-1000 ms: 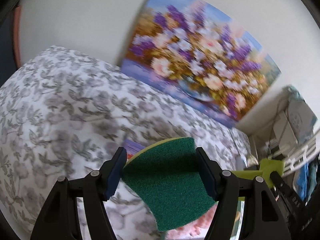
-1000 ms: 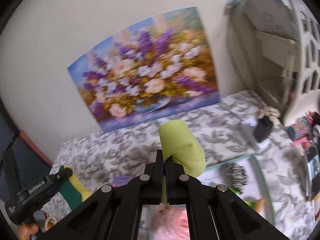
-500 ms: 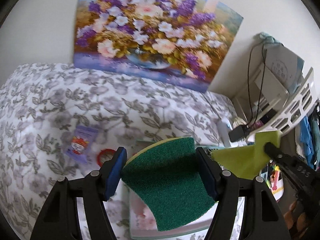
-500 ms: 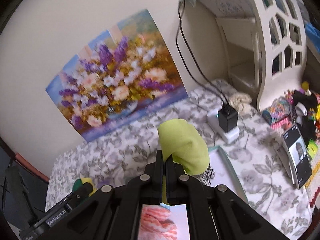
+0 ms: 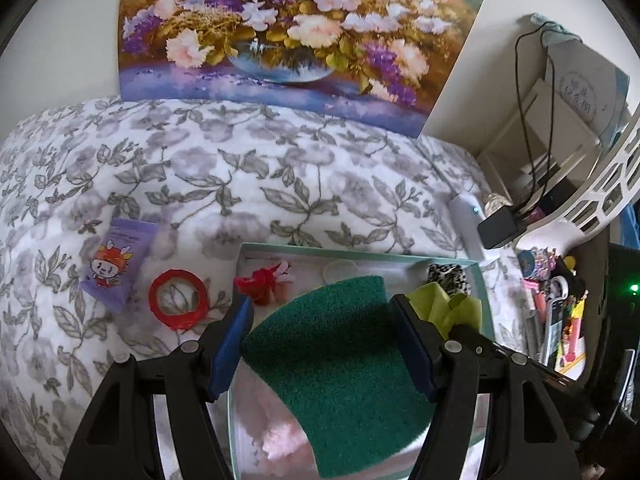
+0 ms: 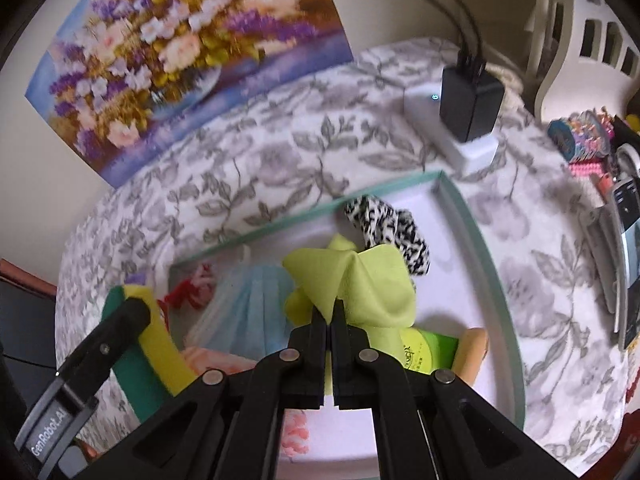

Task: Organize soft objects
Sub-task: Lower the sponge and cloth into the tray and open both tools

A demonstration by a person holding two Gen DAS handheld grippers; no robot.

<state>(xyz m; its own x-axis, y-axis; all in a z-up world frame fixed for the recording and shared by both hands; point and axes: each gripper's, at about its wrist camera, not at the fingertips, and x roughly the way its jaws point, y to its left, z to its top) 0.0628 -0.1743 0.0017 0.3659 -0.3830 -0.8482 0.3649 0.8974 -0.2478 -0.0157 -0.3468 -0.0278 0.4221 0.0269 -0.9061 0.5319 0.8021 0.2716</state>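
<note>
My left gripper (image 5: 324, 312) is shut on a green and yellow sponge (image 5: 340, 368), squeezed between its blue pads over a teal-rimmed tray (image 5: 360, 252). The same sponge (image 6: 148, 344) and left gripper (image 6: 100, 356) show at the lower left of the right wrist view. My right gripper (image 6: 329, 312) is shut on a lime green cloth (image 6: 352, 280), hanging just above the tray (image 6: 484, 248). The cloth (image 5: 444, 304) also shows beside the left gripper's right finger. Inside the tray lie a black-and-white scrunchie (image 6: 388, 228), a blue face mask (image 6: 248, 308) and a red yarn piece (image 5: 264, 284).
A purple sachet (image 5: 116, 264) and a red tape roll (image 5: 178, 300) lie on the flowered cloth left of the tray. A white power strip with a black charger (image 6: 468, 108) sits behind it. A flower painting (image 5: 300, 40) leans on the wall. Clutter and a white shelf (image 5: 600, 184) stand at right.
Both grippers have sunk toward the tray, keeping their hold. The left view swung right from the bare cloth onto the tray; the lime cloth now hangs low among the tray's things.
</note>
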